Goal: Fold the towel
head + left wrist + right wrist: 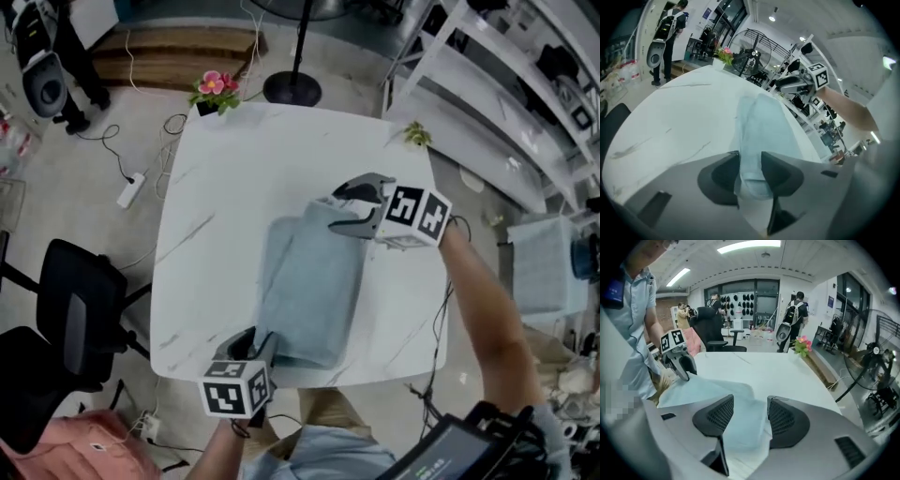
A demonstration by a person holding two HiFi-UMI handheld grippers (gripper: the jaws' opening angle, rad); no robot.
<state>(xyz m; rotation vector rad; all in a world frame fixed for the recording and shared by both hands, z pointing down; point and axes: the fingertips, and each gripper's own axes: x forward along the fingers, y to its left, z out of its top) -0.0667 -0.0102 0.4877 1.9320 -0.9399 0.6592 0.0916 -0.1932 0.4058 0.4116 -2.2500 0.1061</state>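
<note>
The pale blue towel [314,281] lies folded lengthwise on the white table [234,187], the left gripper [262,341] at its near end and the right gripper [336,210] over its far end, both with jaws spread and pinching nothing, apparently placed to take up the next fold

Folded towel [314,291] on white table [234,178]

The pale blue-grey towel [314,291] is lying flat on the white table [234,187], folded into a long strip and stretching from the table's near edge toward its middle.
</note>
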